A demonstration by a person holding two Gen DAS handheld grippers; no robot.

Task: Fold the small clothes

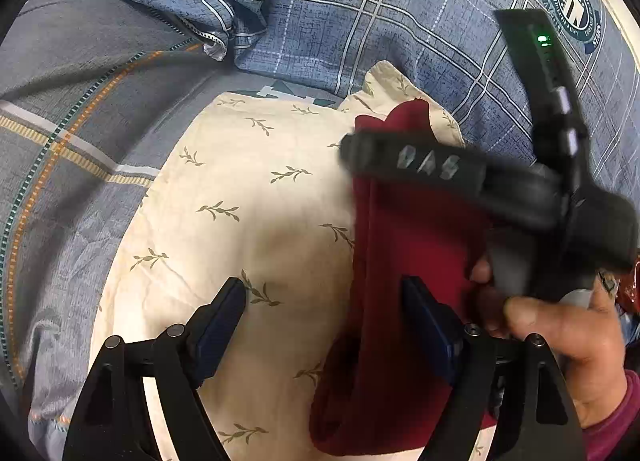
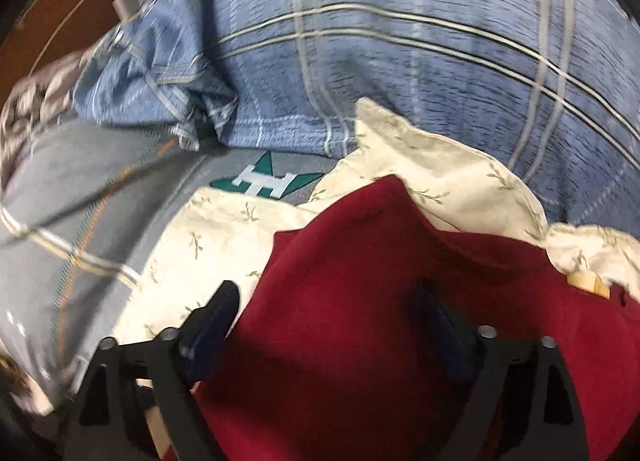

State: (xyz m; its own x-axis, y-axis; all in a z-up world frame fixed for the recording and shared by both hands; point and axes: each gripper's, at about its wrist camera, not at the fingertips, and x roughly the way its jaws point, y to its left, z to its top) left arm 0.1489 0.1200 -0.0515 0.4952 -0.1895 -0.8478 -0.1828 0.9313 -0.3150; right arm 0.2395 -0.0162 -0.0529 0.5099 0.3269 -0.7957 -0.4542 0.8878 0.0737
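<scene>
Dark blue pads on our left tool [image 1: 324,315] stood wide apart at the bottom of the left wrist view, with nothing held between them; the left pad hovered over the cream pillowcase [image 1: 240,213] printed with small olive sprigs, and the right pad sat against the edge of the dark red garment [image 1: 404,261]. We saw that red cloth lying as a long band down the right side of the pillowcase, its far tip reaching the pillowcase's upper corner. Just beyond it our right tool [image 1: 352,153] came in from the right, blurred, its black fingers lying across the top of the red cloth; from that view we could not tell whether it had closed on the cloth. Our right hand [image 1: 560,325] gripped that tool's handle at the right edge, a green light glowing on the black body above it. In the right wrist view the right tool [image 2: 326,319] showed its fingers spread wide, the left pad beside the left edge of the red garment [image 2: 360,301] and the right pad over the cloth, with red fabric filling the gap between them but not pinched. The cream pillowcase [image 2: 440,165] rose rumpled behind the garment. Under it all lay the bed's blue plaid cover [image 2: 400,61] and a grey plaid sheet [image 1: 80,101], and a white charging cable [image 2: 120,1] curled at the upper left of the right wrist view.
</scene>
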